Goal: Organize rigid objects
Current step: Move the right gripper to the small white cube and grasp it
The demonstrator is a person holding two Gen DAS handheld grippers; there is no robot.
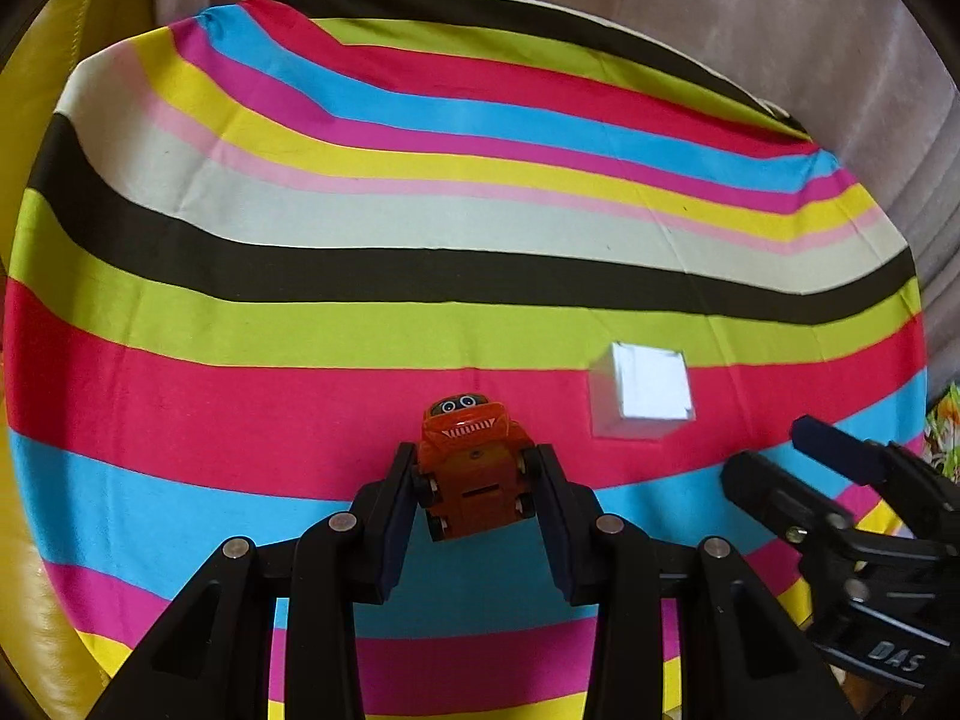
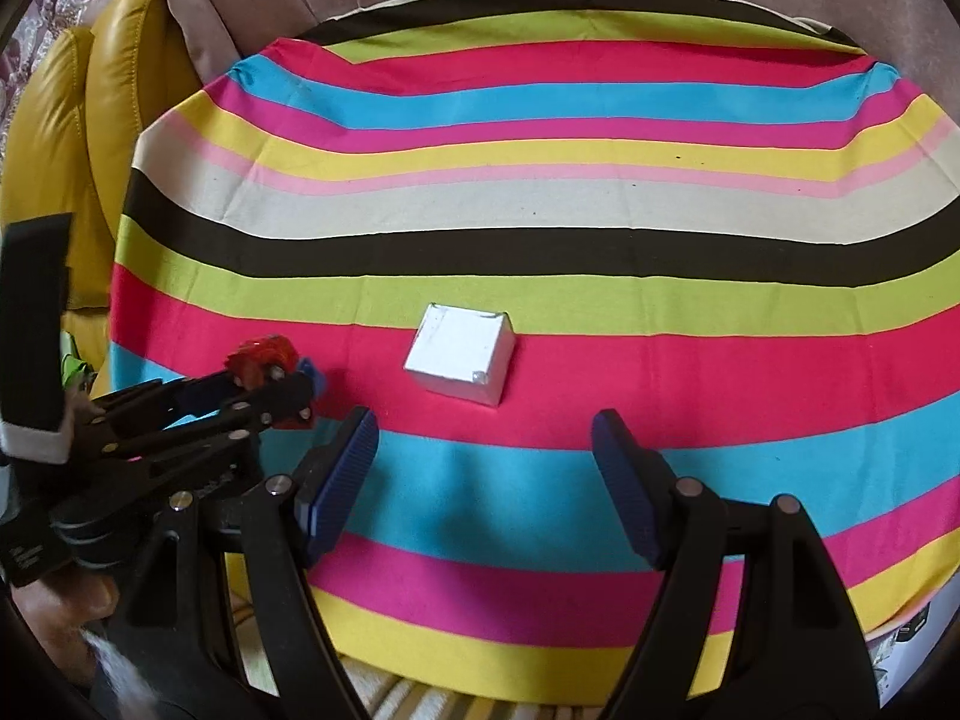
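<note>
Orange toy car [image 1: 471, 474] sits clamped in the left tongs [image 1: 474, 468], near left above the striped counter [image 1: 420, 228]. Right tongs [image 2: 486, 462] gape wide, empty, nearing the unsorted white box [image 2: 459, 354].

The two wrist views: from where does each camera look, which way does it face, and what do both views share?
Left wrist: on the left gripper, looking forward and down at the striped cloth; its fingers clamp an orange toy car.
Right wrist: on the right gripper, looking down at the white box; its jaws are open and empty, a hand at lower left.
Shared: cloth, box, car, and each other's gripper.
</note>
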